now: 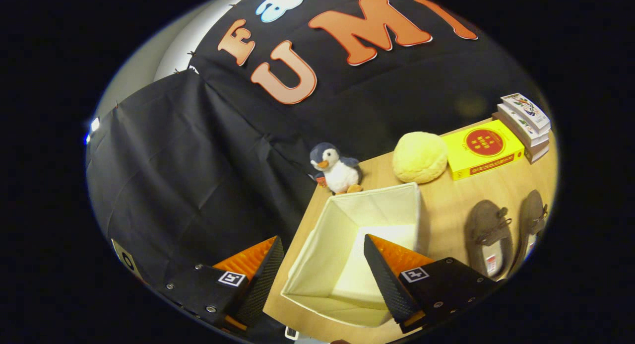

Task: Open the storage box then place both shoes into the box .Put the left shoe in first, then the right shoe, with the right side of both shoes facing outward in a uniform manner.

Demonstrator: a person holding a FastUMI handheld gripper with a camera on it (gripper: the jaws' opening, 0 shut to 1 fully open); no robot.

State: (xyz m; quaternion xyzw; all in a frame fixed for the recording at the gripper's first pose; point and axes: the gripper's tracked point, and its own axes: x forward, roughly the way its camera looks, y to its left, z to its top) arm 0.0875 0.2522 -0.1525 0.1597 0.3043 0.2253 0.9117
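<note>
A cream fabric storage box point(342, 220) stands open on the wooden table, nothing inside it. My gripper point(322, 247) hangs above its near side with the fingers wide apart and nothing between them; one fingertip point(369, 242) is over the box's inside, the other point(275, 244) off its outer side. Two brown moccasin shoes lie side by side on the table beside the box, away from the fingers: the nearer shoe point(488, 230) and the outer shoe point(532, 217), toes pointing away from me.
Beyond the box sit a small plush penguin point(335, 168) and a round yellow plush point(419, 157). A yellow box point(483, 148) and a stack of books point(526, 123) lie behind the shoes. The table edge point(302, 220) runs along the box's other side.
</note>
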